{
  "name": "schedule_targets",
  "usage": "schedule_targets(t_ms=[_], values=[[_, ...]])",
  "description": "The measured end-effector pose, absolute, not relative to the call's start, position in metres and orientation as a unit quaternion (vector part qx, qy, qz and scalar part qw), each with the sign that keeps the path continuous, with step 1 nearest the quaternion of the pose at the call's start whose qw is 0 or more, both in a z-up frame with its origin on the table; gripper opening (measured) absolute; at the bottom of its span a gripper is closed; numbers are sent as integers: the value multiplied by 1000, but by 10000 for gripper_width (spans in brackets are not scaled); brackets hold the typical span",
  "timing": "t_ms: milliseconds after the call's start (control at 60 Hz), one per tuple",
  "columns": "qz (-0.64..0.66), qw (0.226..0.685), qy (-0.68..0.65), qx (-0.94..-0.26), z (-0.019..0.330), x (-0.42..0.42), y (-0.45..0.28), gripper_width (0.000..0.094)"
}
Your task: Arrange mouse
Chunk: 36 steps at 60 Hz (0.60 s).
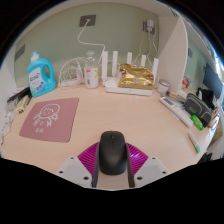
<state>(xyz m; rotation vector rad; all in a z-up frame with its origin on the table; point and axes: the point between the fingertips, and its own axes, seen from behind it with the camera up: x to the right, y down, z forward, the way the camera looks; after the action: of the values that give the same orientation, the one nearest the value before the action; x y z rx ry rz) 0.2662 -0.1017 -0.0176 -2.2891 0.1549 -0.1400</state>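
The gripper (111, 172) held a black mouse (111, 150) between its two fingers, the purple pads (90, 159) pressed against its left and right sides just above the near edge of the wooden table (110, 108). To the far left lay a pink mouse pad (50, 117), well apart from the mouse, with a blue detergent bottle (40, 73) beyond it. A white rack (133, 72) holding a golden packet (136, 72) stood at the far side.

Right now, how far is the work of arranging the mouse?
Done: the hand-held gripper has the black mouse between its pink pads. In hand: whether the pads press on it, I cannot tell. Left: the pink mouse mat lies empty ahead, so the mouse probably still goes there.
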Motion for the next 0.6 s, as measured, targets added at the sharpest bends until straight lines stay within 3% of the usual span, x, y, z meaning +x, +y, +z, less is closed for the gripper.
schedule_targets(t_ms=[133, 217, 500, 600], values=[[-71, 400, 63, -912, -14, 270, -102, 347], [-96, 411, 71, -904, 10, 278, -104, 348], [-120, 529, 73, -837, 181, 237, -49, 349], [-95, 556, 40, -825, 204, 178, -13, 348]])
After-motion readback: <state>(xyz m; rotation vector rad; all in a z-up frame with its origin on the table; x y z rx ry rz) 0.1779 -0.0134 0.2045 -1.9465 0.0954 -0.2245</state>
